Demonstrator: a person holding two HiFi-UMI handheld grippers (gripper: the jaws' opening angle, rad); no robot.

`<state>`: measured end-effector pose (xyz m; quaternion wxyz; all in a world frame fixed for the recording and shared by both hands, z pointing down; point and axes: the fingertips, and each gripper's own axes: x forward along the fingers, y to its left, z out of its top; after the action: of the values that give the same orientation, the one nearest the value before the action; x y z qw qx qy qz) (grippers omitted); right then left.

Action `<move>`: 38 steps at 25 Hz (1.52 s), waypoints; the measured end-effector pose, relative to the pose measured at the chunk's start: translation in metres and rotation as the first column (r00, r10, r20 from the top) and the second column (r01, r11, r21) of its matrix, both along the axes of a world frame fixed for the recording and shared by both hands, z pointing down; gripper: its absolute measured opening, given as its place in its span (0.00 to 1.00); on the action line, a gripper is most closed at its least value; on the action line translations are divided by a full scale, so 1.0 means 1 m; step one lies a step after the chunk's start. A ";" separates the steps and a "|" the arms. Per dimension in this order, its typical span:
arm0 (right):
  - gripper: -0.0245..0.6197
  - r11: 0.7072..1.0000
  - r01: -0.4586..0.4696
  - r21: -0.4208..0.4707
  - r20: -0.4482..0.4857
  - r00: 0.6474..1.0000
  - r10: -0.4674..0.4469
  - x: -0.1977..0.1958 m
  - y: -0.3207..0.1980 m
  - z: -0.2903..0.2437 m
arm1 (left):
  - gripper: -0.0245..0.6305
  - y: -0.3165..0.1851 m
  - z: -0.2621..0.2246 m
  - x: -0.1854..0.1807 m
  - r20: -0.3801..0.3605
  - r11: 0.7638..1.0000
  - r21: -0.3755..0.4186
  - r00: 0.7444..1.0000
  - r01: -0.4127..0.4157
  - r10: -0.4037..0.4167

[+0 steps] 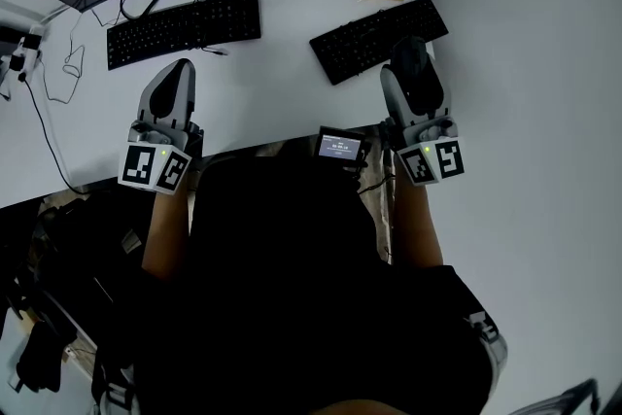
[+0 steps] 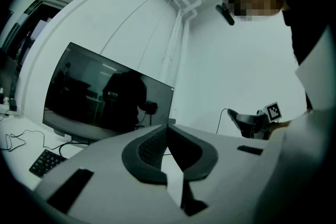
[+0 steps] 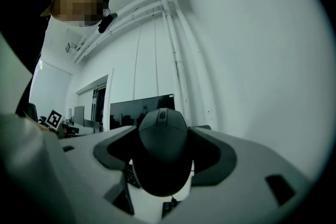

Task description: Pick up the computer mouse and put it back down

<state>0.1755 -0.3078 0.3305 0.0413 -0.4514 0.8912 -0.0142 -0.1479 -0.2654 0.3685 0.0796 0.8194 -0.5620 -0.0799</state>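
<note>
The right gripper (image 1: pixel 412 65) is clamped on a black, rounded plastic computer mouse (image 3: pixel 161 152): its 2 dark pads press the mouse's sides, with the scroll wheel facing the camera. In the head view the mouse lies at 1 o'clock from centre, overlapping the near right end of an angled black keyboard (image 1: pixel 374 36) on the white desk (image 1: pixel 282 83). The left gripper (image 1: pixel 177 71), at 10 o'clock, has its jaws drawn together at the tips with nothing between them. A 2nd black keyboard (image 1: pixel 183 27) lies at 12 o'clock from it, before a dark flat monitor (image 2: pixel 105 97).
</note>
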 end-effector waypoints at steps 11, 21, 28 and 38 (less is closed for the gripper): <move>0.52 0.998 0.059 -0.013 -0.028 0.998 -0.059 -0.042 -0.052 0.007 | 0.03 -0.010 0.016 -0.020 -0.058 0.999 -0.037 0.998 0.025 -0.027; 0.52 0.992 0.124 -0.024 -0.094 0.988 -0.126 -0.094 -0.109 0.019 | 0.03 -0.019 0.019 -0.035 -0.082 0.998 -0.049 0.996 0.032 -0.036; 0.52 0.989 0.142 -0.033 -0.100 0.984 -0.145 -0.127 -0.127 0.026 | 0.03 -0.010 0.027 -0.057 -0.086 0.995 -0.078 0.994 0.056 -0.062; 0.52 0.925 0.095 -0.367 -0.222 0.957 -0.186 -0.140 -0.083 0.174 | 0.03 -0.018 0.060 -0.041 -0.107 0.987 -0.153 0.994 -0.051 0.034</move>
<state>0.0354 -0.3903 0.5043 -0.1553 -0.3839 0.9024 -0.1188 -0.1888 -0.2837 0.4282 0.1741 0.8173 -0.5439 -0.0768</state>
